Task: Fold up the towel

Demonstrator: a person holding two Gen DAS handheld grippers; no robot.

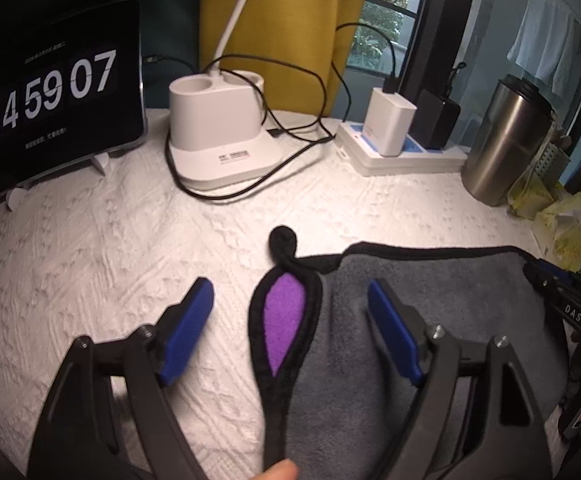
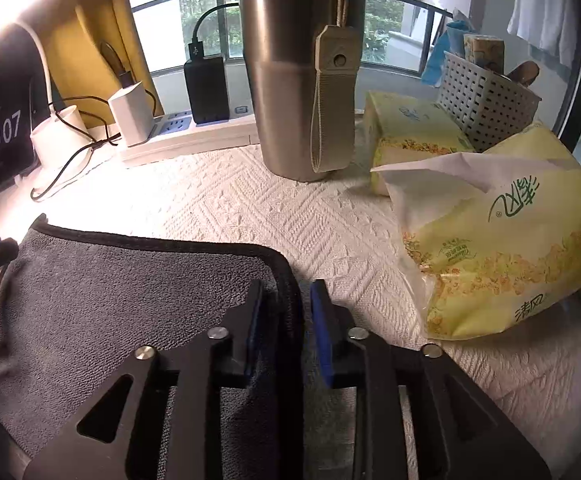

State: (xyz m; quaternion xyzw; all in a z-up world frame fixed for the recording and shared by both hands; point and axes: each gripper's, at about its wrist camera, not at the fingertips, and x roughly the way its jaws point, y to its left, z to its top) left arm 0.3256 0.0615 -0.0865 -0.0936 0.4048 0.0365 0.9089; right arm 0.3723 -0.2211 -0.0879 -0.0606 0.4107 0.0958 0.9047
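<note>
Grey microfibre towel w/ black hem (image 2: pixel 102 292) flat on white quilted worktop (image 2: pixel 290 208). R tongs (image 2: pixel 286 320) clenched on its right hem. L tongs (image 1: pixel 290 320) released, straddling upturned purple-lined corner (image 1: pixel 284 316). Steel tumbler (image 2: pixel 298 80) beyond towel.

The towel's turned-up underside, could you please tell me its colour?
Purple underside, on the grey towel; left wrist view.

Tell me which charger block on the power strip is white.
The white charger, left of the black charger on the power strip; both have black cables plugged into their tops.
</note>
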